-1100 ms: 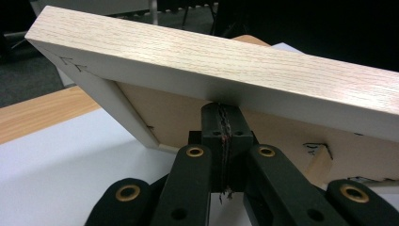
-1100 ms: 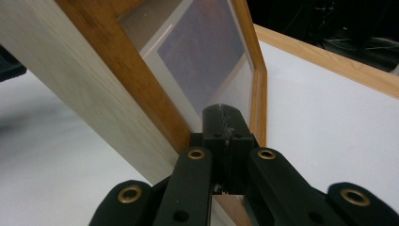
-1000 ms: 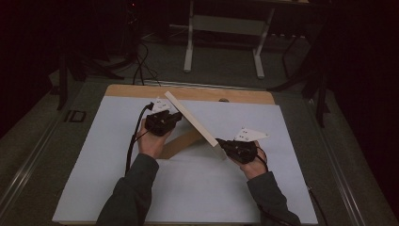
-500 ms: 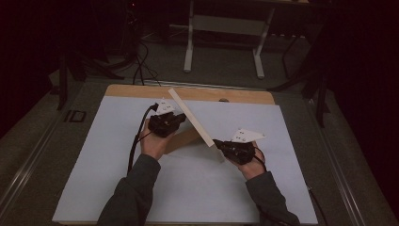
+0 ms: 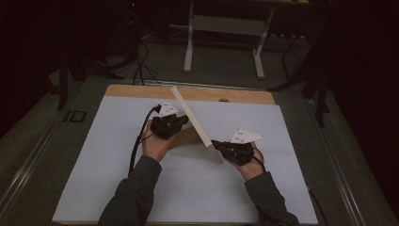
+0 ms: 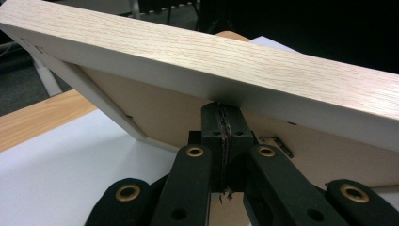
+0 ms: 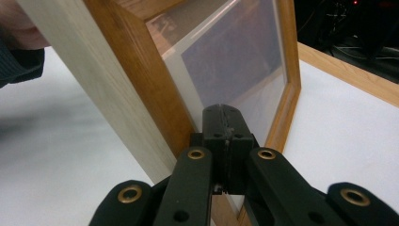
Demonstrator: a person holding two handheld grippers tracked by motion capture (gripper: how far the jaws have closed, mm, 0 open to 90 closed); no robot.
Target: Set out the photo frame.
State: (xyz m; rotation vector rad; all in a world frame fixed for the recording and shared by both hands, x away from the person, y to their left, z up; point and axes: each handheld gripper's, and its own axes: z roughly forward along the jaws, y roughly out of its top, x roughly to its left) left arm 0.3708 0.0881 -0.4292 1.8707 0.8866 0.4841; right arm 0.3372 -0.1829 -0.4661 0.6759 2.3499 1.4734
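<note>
Picture frame held on edge

While the picture frame stands tilted over the white tabletop, the left gripper fingers pinch its back edge and the right gripper fingers pinch its lower end; glass fills it.

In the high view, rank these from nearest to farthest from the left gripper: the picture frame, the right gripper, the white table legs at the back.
1. The picture frame: right against the left gripper, standing on edge beside it.
2. The right gripper: across the frame, toward the person's right.
3. The white table legs: on the floor beyond the table's far edge.
</note>
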